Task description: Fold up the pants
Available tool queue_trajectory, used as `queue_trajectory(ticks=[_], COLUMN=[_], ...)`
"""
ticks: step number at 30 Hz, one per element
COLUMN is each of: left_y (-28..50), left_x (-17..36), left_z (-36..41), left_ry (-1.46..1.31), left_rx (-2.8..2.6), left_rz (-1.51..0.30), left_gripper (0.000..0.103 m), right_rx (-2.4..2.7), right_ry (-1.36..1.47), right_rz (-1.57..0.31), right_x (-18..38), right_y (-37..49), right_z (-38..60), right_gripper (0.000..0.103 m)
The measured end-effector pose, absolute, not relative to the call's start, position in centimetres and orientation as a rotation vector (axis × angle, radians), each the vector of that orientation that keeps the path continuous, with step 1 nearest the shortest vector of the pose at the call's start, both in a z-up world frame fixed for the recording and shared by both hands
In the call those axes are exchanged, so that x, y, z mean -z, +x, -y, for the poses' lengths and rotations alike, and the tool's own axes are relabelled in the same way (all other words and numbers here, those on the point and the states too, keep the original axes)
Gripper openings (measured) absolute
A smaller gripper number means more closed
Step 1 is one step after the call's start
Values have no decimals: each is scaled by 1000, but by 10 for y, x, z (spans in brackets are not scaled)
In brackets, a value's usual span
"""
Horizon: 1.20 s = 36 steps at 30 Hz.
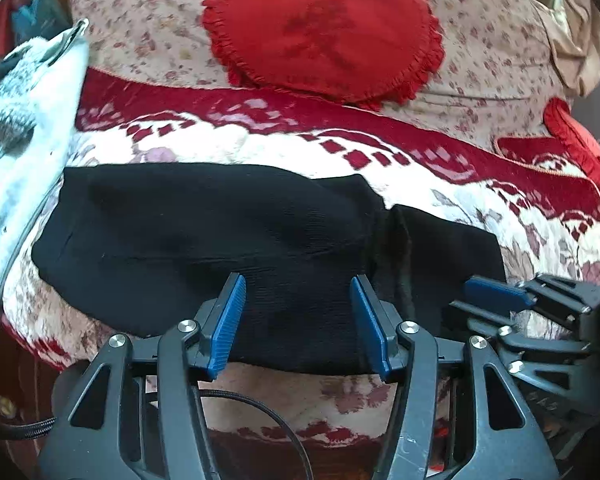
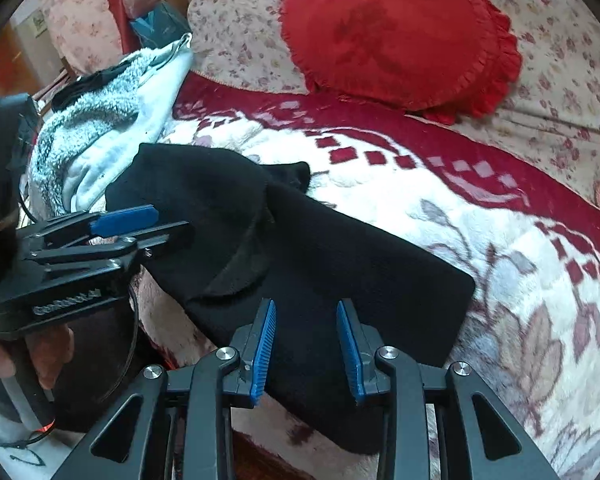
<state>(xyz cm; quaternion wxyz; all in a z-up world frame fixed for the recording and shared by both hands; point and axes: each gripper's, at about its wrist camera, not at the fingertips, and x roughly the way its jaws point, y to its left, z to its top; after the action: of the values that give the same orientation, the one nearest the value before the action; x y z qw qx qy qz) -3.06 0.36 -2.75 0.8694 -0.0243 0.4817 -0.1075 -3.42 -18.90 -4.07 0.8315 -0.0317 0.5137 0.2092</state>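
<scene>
Pants [image 1: 204, 232], black, lie folded on red-and-white floral blanket [image 1: 439, 168], below red heart cushion [image 1: 323, 28]. Left gripper [image 1: 298, 322] fingers wide apart over the near edge; right gripper [image 2: 305, 348] likewise spread, empty.

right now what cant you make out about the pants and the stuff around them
- Black pants: waistband or leg ends unclear in either view; dark knit hides detail.
- Near edge of pants: covered by the left gripper and right gripper.
- Red cushion: motif blurred.
- Grey fleece garment: cut off at the left wrist view's edge.
</scene>
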Motion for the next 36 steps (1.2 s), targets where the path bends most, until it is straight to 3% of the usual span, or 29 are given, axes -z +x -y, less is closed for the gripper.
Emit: queue_trajectory(ticks=[4, 13, 18, 22, 36], left_y=[-30, -35, -39, -40, -32], left_x=[29, 24, 26, 34, 66], left_z=[-15, -63, -103, -135, -198], left_ry=[-73, -190, -317, -443, -708], left_rx=[201, 137, 58, 9, -80], left_rz=[-1020, -1025, -1027, -1035, -1041], left_gripper=[54, 54, 54, 61, 61], right_rx=[-449, -550, -650, -721, -880], right_ry=[-113, -24, 11, -15, -180], right_rz=[-1104, -1041, -1008, -1017, -1094], right_x=[52, 23, 16, 20, 51], right_y=[-32, -13, 15, 43, 116], right_z=[176, 155, 123, 86, -34], right_gripper=[33, 34, 41, 44, 47])
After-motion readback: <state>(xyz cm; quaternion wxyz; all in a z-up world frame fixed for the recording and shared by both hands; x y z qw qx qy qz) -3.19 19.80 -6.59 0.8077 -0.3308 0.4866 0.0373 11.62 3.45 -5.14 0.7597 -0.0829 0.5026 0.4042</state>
